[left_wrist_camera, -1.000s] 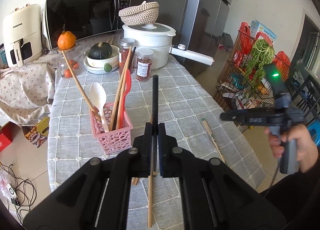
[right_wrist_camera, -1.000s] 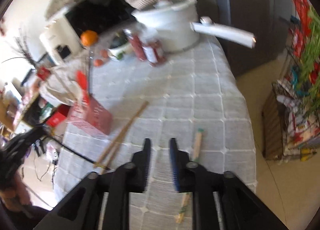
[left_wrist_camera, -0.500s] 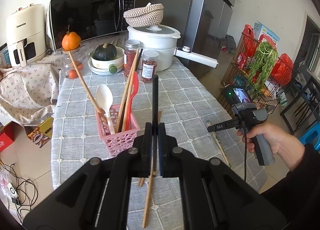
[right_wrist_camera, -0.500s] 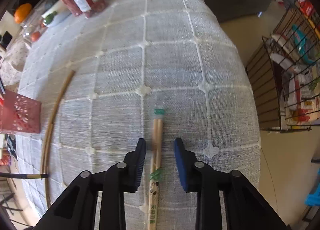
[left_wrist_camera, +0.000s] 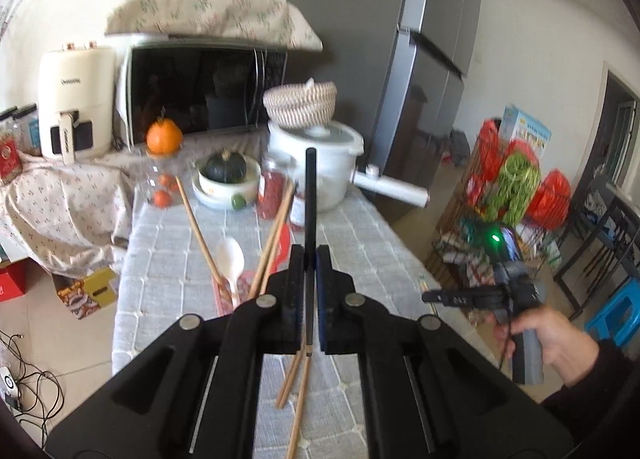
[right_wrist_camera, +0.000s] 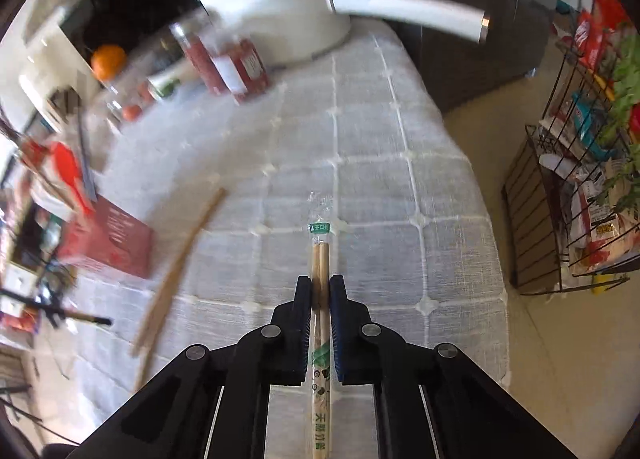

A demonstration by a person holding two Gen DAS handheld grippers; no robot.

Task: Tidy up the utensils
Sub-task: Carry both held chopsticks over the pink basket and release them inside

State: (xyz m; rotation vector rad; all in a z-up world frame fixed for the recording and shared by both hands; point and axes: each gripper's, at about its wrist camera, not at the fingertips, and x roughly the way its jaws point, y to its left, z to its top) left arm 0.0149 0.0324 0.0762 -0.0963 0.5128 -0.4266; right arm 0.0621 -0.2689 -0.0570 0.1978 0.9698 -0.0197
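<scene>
My left gripper (left_wrist_camera: pixel 308 259) is shut on a black chopstick (left_wrist_camera: pixel 310 195) that points up and away, held above the table. Behind it the pink utensil basket (left_wrist_camera: pixel 224 295) holds wooden chopsticks (left_wrist_camera: pixel 272 237), a white spoon (left_wrist_camera: pixel 231 259) and a red utensil. A loose pair of wooden chopsticks (left_wrist_camera: pixel 298 391) lies on the cloth below. My right gripper (right_wrist_camera: pixel 320 287) is shut on a wrapped pair of bamboo chopsticks (right_wrist_camera: pixel 320 255), lifted off the grey checked tablecloth (right_wrist_camera: pixel 360 179). The basket (right_wrist_camera: pixel 108 239) shows blurred at left, and the right gripper also shows in the left wrist view (left_wrist_camera: pixel 430 296).
A white pot with a long handle (right_wrist_camera: pixel 288 15), spice jars (right_wrist_camera: pixel 236 63), a bowl with a squash (left_wrist_camera: pixel 226 175), an orange (left_wrist_camera: pixel 163 135), a microwave (left_wrist_camera: pixel 204 87) and an air fryer (left_wrist_camera: pixel 76 99) stand at the back. A wire rack (right_wrist_camera: pixel 568 187) stands right of the table edge.
My right gripper closed on the wrapped chopsticks and lifted them off the cloth. My left gripper rose and tilted up, still holding the black chopstick.
</scene>
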